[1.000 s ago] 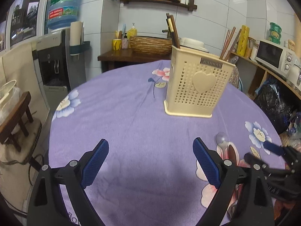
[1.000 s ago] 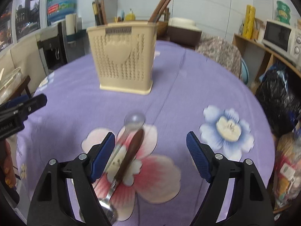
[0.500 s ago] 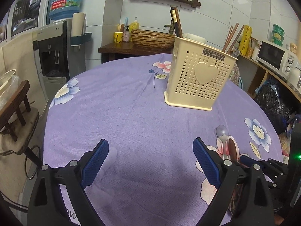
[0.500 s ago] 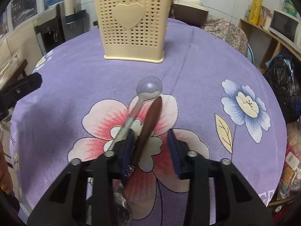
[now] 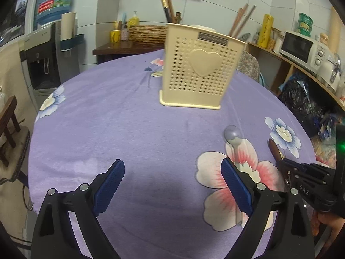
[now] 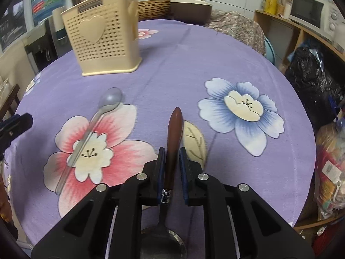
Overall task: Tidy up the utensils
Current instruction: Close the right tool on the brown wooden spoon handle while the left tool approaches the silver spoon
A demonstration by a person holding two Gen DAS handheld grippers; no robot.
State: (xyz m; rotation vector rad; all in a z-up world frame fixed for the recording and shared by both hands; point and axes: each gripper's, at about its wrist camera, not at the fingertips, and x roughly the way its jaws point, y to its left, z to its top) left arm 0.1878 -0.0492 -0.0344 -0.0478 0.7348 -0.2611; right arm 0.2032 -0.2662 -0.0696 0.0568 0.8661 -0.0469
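Observation:
My right gripper (image 6: 171, 160) is shut on the brown wooden handle of a metal spoon (image 6: 174, 127); the handle points forward and the bowl hangs under the gripper, lifted off the cloth. It shows at the right edge of the left wrist view (image 5: 275, 149). A clear plastic spoon (image 6: 90, 129) lies on the pink flower print, also in the left wrist view (image 5: 234, 136). A cream perforated utensil holder (image 5: 198, 69) stands upright on the table with chopsticks in it, also in the right wrist view (image 6: 103, 36). My left gripper (image 5: 172, 181) is open and empty above the cloth.
The round table has a purple floral cloth (image 5: 129, 118). A water dispenser (image 5: 45, 49) and a wooden stool (image 5: 8, 125) stand to the left. A shelf with a microwave (image 5: 301, 45) and dark bags (image 6: 312, 73) are on the right.
My right gripper has closed fully on the brown-handled spoon, lifted it off the cloth and carried it right, away from the clear spoon. The left gripper stayed open and shifted slightly.

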